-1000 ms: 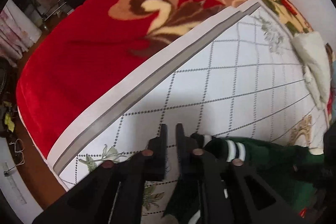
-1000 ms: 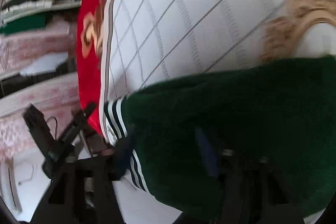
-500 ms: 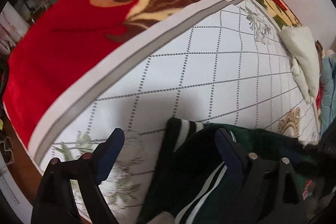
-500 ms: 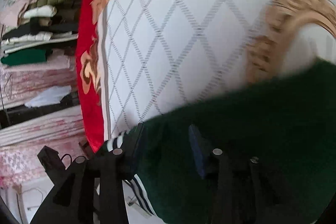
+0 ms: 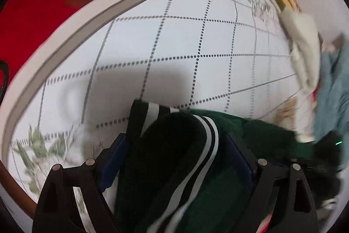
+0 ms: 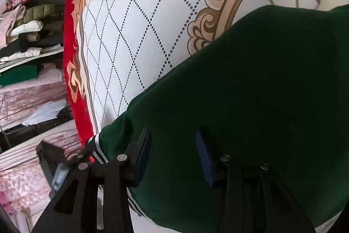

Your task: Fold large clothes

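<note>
Logging left side first: how did your fingers stand, and around what? (Observer)

My left gripper (image 5: 175,152) had its jaws spread wide; they had just been opening, then drew in slightly. The striped cuff (image 5: 152,110) and a bunched fold of the green garment (image 5: 196,178) lay between them, released rather than pinched. Judgement: I stood astride the sleeve so I could lay it down or take a fresh hold. (Me)

Where was the garment? (Observer)

It lay on the white diamond-pattern sheet (image 5: 174,47), near the sheet's edge, with the red blanket (image 5: 32,3) beyond. The sleeve end was doubled over the body. (Me)

And the right side? (Observer)

My right gripper (image 6: 173,154) was partly spread, jaws just opening. Both pads hovered over the flat green body panel, nothing clamped between them. The striped hem (image 6: 97,150) sat just left of my fingers, at the bed's edge. (Me)

Why there? (Observer)

Judgement: the broad panel lay smooth, so I was placed over it near the hem to pick the next fold line. The fold looked unfinished. (Me)
</note>
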Demonstrator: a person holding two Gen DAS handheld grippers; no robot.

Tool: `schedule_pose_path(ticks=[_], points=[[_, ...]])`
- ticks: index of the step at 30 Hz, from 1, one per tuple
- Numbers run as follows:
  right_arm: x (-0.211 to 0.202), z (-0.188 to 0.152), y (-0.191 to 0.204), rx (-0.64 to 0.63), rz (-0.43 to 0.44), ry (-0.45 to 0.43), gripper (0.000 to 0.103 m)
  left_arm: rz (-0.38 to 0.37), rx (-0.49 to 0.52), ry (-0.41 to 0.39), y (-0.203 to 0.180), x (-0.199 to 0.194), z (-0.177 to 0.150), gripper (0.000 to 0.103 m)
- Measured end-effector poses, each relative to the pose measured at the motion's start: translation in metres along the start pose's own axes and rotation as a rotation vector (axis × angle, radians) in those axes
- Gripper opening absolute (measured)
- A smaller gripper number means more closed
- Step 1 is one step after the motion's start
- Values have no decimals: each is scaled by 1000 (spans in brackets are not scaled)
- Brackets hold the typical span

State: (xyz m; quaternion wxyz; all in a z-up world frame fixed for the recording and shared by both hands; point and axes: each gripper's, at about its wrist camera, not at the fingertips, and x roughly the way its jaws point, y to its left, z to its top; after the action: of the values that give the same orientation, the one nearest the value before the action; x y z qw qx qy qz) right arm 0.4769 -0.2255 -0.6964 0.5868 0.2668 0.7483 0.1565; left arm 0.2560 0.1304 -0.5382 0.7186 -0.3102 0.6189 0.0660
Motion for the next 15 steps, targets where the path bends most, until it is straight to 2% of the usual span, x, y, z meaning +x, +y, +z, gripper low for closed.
schedule_pose_path(ticks=[1, 2, 3, 4, 9, 11, 14, 15], points=[[0, 1, 1, -4, -4, 1, 45, 6, 30, -45, -6, -5, -1, 55], [1, 1, 1, -10, -10, 0, 45, 20, 62, -87, -12, -11, -2, 36], [1, 1, 1, -13, -13, 0, 45, 44, 96, -122, -19, -18, -3, 7], [1, 1, 1, -17, -14, 0, 45, 69, 132, -159, -28, -27, -6, 6], [3, -2, -6, -22, -29, 6, 45, 30, 162, -301, -37, -65, -17, 5], [2, -3, -8, -21, -15, 3, 45, 34, 145, -282, -29, -63, -12, 6], [-1, -4, -4, -28, -13, -1, 45, 79, 70, -205, -2, -27, 1, 6], [-1, -4, 0, -38, -16, -3, 44, 73, 33, -173, 11, -13, 7, 7]])
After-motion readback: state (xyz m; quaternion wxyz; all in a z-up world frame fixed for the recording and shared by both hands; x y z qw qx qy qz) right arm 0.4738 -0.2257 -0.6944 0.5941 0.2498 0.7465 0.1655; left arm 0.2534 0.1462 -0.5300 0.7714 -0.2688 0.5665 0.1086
